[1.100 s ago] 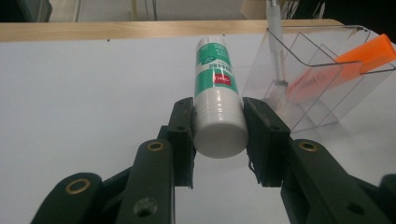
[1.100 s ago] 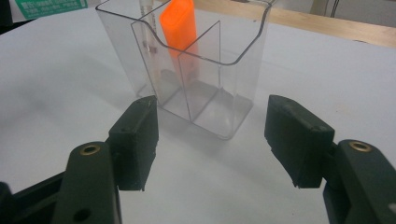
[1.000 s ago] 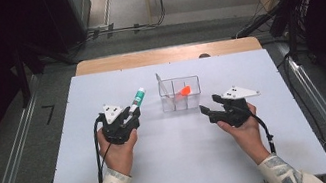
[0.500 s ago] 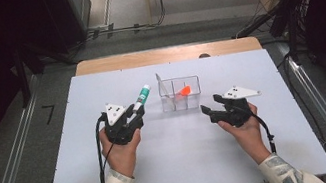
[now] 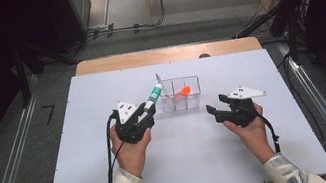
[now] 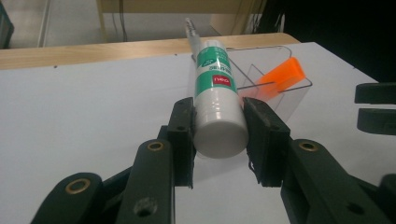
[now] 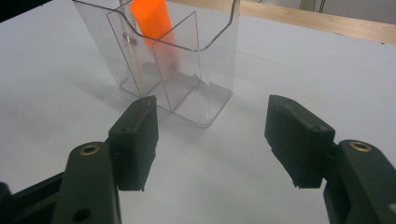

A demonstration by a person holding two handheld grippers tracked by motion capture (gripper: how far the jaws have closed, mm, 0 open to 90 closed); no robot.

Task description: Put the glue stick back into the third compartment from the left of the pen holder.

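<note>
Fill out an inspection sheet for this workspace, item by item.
Surface: white table top, bare apart from the items below.
Job's things: white-and-green tube; clear divided holder with an orange piece inside.
Clutter: nothing seen.
Grippers: left gripper clamps the tube, pointing toward the holder; right gripper open, empty, beside the holder.
Cables: one trails from each gripper; more on the floor beyond.
Surroundings: dark, wooden furniture behind.

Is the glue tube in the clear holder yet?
Out: the left gripper grips the glue tube, nozzle short of the clear holder.
</note>
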